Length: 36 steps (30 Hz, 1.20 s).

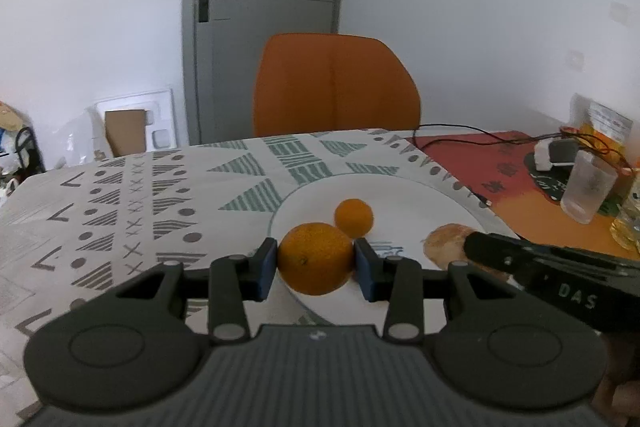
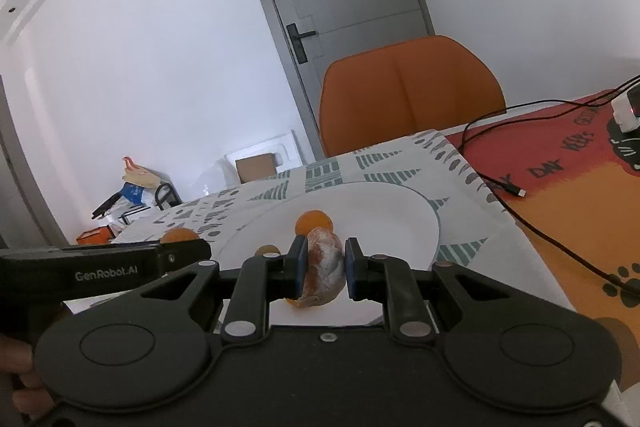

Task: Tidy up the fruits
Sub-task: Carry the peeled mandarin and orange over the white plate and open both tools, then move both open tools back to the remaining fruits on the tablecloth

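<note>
In the left wrist view my left gripper [image 1: 315, 247] is shut on a large orange [image 1: 315, 263], held just above the near rim of a white plate [image 1: 404, 191]. A smaller orange [image 1: 353, 218] lies on the plate behind it. My right gripper [image 2: 326, 245] is shut on a brownish fruit with a whitish bloom [image 2: 325, 269], over the plate's [image 2: 384, 211] near side, with the small orange [image 2: 314, 223] just beyond. From the left wrist view that fruit [image 1: 444, 241] shows at the tip of the right gripper [image 1: 476, 245]. The left gripper [image 2: 186, 251] reaches in from the left.
The plate rests on a patterned white cloth [image 1: 132, 203]. To the right lie a red-orange mat [image 2: 560, 187], a black cable with its plug [image 2: 516, 191] and a frosted glass [image 1: 586, 191]. An orange chair [image 1: 334, 83] stands behind the table's far edge.
</note>
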Each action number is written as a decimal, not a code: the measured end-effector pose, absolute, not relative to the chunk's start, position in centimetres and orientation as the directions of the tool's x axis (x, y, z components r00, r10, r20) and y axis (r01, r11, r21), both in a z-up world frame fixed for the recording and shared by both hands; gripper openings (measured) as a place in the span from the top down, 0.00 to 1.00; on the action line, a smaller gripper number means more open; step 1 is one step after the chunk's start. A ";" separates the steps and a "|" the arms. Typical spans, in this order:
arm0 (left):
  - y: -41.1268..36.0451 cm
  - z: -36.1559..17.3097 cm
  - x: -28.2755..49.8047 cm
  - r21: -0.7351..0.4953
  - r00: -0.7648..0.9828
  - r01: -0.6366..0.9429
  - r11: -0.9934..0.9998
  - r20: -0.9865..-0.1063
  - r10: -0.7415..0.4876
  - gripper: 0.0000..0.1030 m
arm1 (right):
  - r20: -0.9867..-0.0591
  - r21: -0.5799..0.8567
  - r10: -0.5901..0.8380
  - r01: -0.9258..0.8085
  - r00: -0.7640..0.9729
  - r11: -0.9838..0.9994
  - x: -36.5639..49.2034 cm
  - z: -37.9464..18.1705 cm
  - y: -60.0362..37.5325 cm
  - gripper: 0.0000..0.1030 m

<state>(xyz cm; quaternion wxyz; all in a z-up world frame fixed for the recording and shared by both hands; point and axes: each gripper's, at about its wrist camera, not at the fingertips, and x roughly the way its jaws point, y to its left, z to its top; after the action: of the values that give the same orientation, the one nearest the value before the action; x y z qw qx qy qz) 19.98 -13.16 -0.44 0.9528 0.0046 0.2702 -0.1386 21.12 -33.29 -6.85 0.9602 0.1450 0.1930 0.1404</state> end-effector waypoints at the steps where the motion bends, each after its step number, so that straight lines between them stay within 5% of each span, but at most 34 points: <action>1: -13.1 -0.4 19.9 -0.066 0.818 0.268 0.961 -0.512 -0.263 0.60 | -0.332 0.332 0.326 -0.214 0.885 0.919 21.2 -6.9 -33.2 0.83; 6: -12.0 -0.2 19.5 -0.053 0.833 0.230 0.972 -0.506 -0.224 0.56 | -0.330 0.332 0.329 -0.217 0.885 0.918 21.4 -6.6 -33.1 0.83; 11: -9.8 0.0 18.9 -0.056 0.848 0.164 0.985 -0.502 -0.170 0.40 | -0.285 0.289 0.311 -0.228 0.907 0.930 21.0 -5.8 -32.4 0.80; 13: -9.2 0.0 18.7 -0.048 0.852 0.140 0.989 -0.504 -0.145 0.36 | -0.277 0.268 0.275 -0.200 0.921 0.942 20.8 -5.6 -32.0 0.52; 15: -8.5 0.1 18.4 -0.048 0.852 0.125 0.991 -0.506 -0.132 0.36 | -0.279 0.274 0.282 -0.205 0.918 0.940 20.7 -5.5 -31.8 0.37; 19: -7.4 0.3 17.6 -0.054 0.866 0.095 0.994 -0.488 -0.109 0.19 | -0.293 0.297 0.300 -0.212 0.908 0.931 20.3 -5.6 -31.3 0.25; 23: -6.4 0.6 16.5 -0.046 0.879 0.065 0.997 -0.470 -0.079 0.13 | -0.292 0.281 0.288 -0.205 0.912 0.937 19.3 -5.4 -30.7 0.15; 28: -5.0 1.1 15.1 -0.068 0.889 0.028 0.997 -0.454 -0.056 0.10 | -0.284 0.280 0.295 -0.215 0.913 0.936 18.1 -5.1 -30.4 0.03; 36: -2.6 2.4 12.2 -0.083 0.909 -0.029 0.996 -0.417 -0.009 0.08 | -0.278 0.290 0.336 -0.255 0.900 0.922 16.6 -4.2 -29.4 0.00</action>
<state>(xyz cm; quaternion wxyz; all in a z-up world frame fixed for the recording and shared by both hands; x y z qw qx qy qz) 12.24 -2.64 2.41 0.9760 -0.0439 0.2134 0.0051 16.60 -29.41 -4.21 0.9667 0.1243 0.1636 0.1528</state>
